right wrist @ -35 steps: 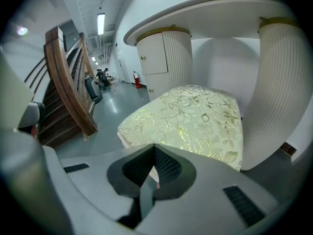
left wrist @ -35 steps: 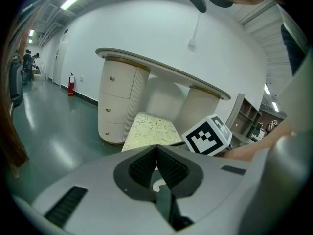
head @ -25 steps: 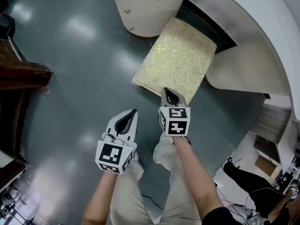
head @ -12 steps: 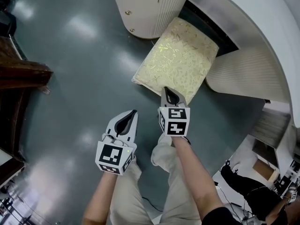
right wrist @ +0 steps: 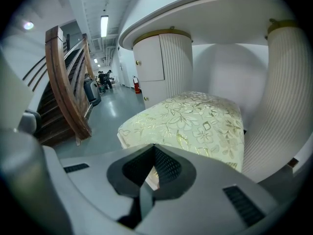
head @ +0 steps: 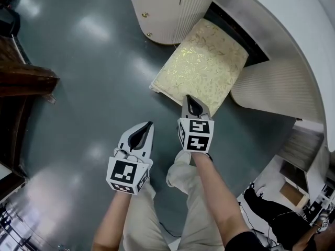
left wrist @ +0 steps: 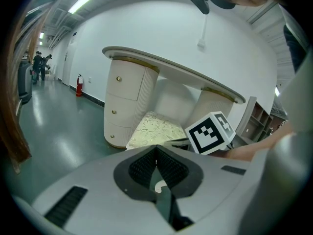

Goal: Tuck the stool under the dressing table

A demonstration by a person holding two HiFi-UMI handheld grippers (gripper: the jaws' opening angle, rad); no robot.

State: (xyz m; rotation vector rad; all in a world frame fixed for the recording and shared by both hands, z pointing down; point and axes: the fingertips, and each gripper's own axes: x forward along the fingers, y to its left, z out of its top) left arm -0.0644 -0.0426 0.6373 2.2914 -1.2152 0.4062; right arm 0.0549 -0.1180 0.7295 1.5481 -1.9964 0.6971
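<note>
The stool (head: 201,67) has a cream cushion with a gold floral pattern and stands on the grey floor. Its far end reaches into the recess of the white dressing table (head: 282,14), between the two ribbed pedestals. My right gripper (head: 192,103) is shut, with its tip against the near edge of the cushion (right wrist: 195,124). My left gripper (head: 144,132) is also shut. It hangs over bare floor, to the left of and short of the stool (left wrist: 156,129). The dressing table (left wrist: 171,67) shows in the left gripper view, as does the right gripper's marker cube (left wrist: 210,131).
A dark wooden stair rail (head: 23,82) stands to the left, a few steps from the stool. White shelving (head: 306,140) and a crouching person (head: 282,218) are at the lower right. A fire extinguisher (left wrist: 78,84) stands by the far corridor wall.
The stool has slid slightly farther into the recess, and my right gripper has followed its near edge. The left gripper has kept its place.
</note>
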